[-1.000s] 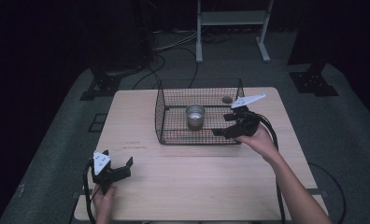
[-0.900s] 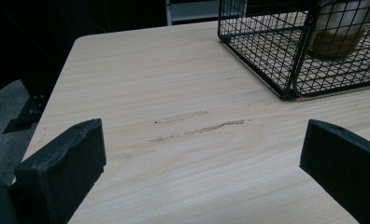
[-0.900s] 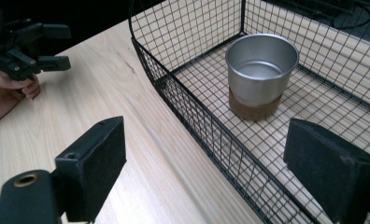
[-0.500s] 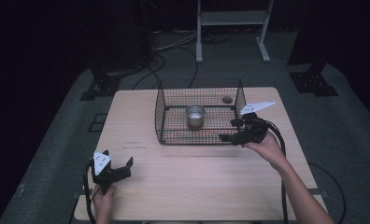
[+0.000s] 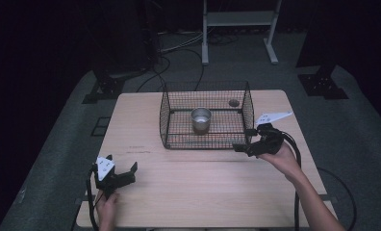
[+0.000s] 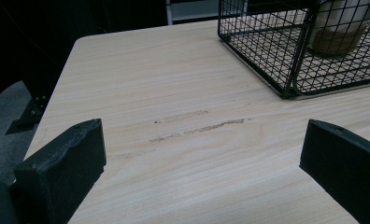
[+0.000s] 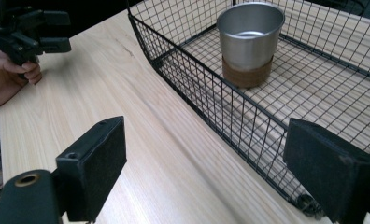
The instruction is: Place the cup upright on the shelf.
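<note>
Right hand-held gripper (image 5: 245, 139) sits right of centre in the high view, just beside the near right corner of the wire basket (image 5: 165, 115), its jaws spread wide with nothing between them. Inside the basket, at the frame's centre, a metal cup (image 5: 201, 119) stands upright on the mesh floor. Left hand-held gripper (image 5: 122, 171) rests low on the table (image 5: 203, 192) at the lower left of the frame, well apart from the basket, jaws likewise wide open and holding nothing. Faint scuff marks (image 6: 199, 127) cross the wood ahead of it.
</note>
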`<state>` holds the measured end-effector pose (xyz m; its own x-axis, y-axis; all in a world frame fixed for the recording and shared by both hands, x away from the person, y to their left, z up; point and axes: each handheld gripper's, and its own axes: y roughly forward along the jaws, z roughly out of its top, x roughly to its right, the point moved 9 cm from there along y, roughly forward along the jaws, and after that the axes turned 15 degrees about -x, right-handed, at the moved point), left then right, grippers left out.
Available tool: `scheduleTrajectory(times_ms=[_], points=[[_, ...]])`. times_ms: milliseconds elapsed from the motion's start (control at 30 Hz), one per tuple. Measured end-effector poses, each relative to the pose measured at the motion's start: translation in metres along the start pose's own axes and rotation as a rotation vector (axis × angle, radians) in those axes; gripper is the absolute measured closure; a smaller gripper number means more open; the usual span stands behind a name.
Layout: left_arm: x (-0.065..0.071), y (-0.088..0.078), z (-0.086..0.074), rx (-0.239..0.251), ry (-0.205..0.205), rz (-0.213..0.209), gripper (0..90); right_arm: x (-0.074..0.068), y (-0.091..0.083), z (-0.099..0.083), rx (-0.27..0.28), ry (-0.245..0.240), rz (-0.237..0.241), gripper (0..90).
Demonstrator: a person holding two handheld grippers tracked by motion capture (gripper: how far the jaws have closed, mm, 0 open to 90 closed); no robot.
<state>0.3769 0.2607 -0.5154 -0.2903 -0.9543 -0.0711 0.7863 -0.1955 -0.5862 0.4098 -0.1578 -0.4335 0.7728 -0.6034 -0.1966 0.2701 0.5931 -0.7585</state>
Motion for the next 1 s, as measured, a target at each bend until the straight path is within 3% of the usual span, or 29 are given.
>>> scheduleTrajectory(times_ms=[633,1000], points=[[0.000,0.000,0.000,-0.005,0.002,0.005,0.0,0.004,0.000,-0.025,-0.008,0.018,-0.007,13.0],[0.001,0.000,0.000,-0.006,0.003,0.006,0.0,0.009,-0.003,-0.042,-0.006,0.052,-0.013,13.0]])
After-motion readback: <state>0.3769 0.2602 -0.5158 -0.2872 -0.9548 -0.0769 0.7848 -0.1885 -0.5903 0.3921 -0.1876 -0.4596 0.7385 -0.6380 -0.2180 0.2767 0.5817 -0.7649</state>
